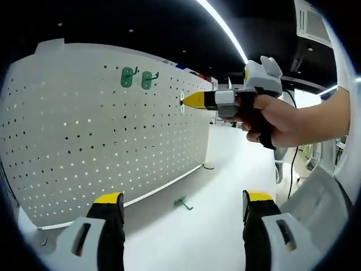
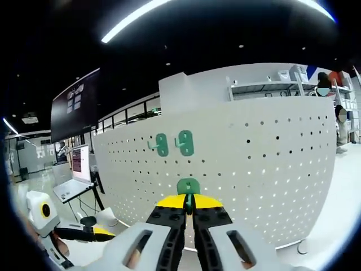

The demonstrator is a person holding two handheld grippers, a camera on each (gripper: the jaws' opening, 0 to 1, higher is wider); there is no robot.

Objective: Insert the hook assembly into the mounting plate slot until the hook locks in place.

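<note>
Clenched on a green hook (image 2: 188, 187), the right gripper (image 2: 189, 210) is pressing it against the white pegboard (image 2: 271, 164) at lower centre of its view, below two mounted hooks (image 2: 174, 143). The left gripper (image 1: 180, 206) is hanging released; a spare hook (image 1: 183, 202) is lying on the table (image 1: 225, 226) between its jaws. Seating probably needs square alignment and a steady, straight push.

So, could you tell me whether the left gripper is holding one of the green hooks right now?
No, the left gripper stands open with nothing between its jaws, and a loose green hook lies on the white table ahead.
</note>
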